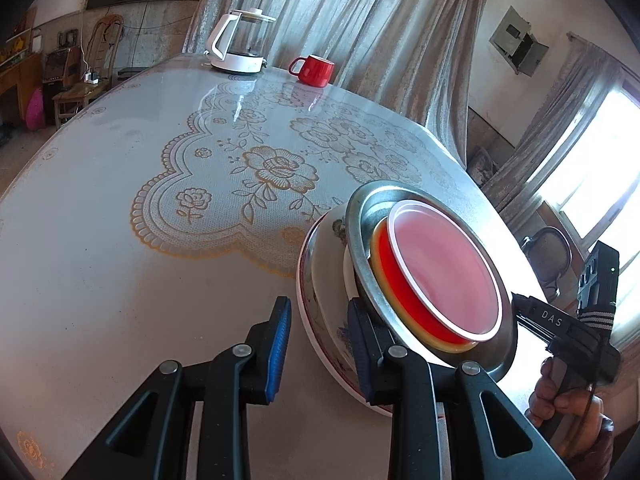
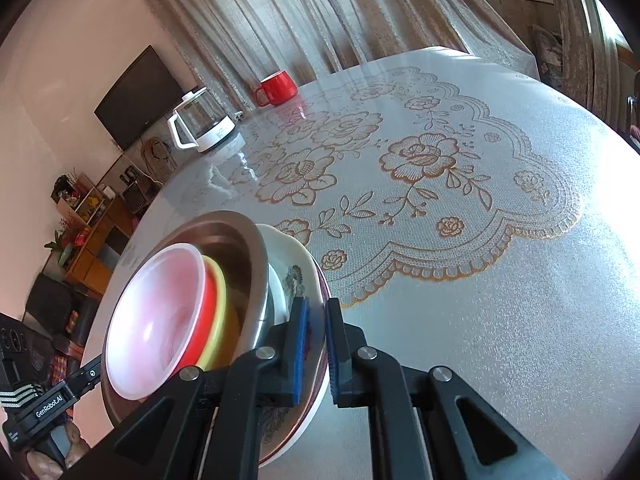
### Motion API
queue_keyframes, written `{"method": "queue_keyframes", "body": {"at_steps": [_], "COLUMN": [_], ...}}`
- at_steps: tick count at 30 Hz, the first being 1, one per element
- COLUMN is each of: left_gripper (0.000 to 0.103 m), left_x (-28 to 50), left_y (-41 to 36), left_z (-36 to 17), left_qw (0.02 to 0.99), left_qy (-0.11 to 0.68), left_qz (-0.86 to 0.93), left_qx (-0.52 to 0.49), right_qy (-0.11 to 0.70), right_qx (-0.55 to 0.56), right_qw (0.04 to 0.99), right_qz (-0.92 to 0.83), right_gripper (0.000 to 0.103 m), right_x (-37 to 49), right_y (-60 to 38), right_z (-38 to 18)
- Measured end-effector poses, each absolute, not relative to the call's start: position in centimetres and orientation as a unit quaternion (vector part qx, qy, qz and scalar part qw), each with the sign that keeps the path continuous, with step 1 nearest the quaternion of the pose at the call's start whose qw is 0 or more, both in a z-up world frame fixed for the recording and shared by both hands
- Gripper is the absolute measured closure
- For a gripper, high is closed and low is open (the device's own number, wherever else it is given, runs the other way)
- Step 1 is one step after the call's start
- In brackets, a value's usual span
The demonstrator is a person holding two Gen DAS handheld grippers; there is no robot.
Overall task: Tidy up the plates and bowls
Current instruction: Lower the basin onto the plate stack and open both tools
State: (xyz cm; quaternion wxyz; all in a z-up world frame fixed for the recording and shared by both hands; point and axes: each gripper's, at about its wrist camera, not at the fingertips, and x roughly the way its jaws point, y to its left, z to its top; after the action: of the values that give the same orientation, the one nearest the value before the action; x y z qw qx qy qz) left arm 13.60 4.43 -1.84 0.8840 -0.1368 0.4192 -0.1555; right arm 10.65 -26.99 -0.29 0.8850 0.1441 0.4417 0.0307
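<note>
A stack of dishes stands near the table edge. A white flowered plate (image 1: 325, 280) (image 2: 289, 258) is at the bottom and bears a steel bowl (image 1: 368, 208) (image 2: 234, 236). In the steel bowl nest a yellow bowl (image 1: 376, 250) (image 2: 219, 300), a red bowl (image 1: 404, 306) (image 2: 197, 340) and a pink bowl (image 1: 440, 268) (image 2: 160, 312). My right gripper (image 2: 316, 344) is shut on the plate's rim. My left gripper (image 1: 320, 340) straddles the opposite rim; its outer pad stands slightly off the rim, so it is open.
A white-based glass kettle (image 1: 240, 44) (image 2: 200, 124) and a red mug (image 1: 314, 70) (image 2: 278, 88) stand at the far side of the lace-patterned table (image 1: 100, 240) (image 2: 520, 320). Curtains hang behind. A hand (image 1: 560, 400) grips the right tool's handle.
</note>
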Motion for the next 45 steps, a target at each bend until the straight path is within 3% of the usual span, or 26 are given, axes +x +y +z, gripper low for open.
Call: {"method": "queue_keyframes", "body": {"at_steps": [21,45], "left_gripper": [0.068,0.064], "left_x": [11.5,8.5], "left_y": [4.2,4.5], "left_z": [-1.6,-1.1], "left_qw": [0.909,0.914], "left_qy": [0.401,0.391], "left_qz": [-0.081,-0.074], "left_qx": [-0.078,-0.086], "right_qy": [0.441,0.427], "right_qx": [0.108,0.034], "right_qw": [0.891,0.904], "right_qz": [0.025,0.019], "right_gripper": [0.092,0.088], "right_x": [9.2,5.8], "right_y": [-25.3,-22.7], "right_z": [-0.1,0.3]}}
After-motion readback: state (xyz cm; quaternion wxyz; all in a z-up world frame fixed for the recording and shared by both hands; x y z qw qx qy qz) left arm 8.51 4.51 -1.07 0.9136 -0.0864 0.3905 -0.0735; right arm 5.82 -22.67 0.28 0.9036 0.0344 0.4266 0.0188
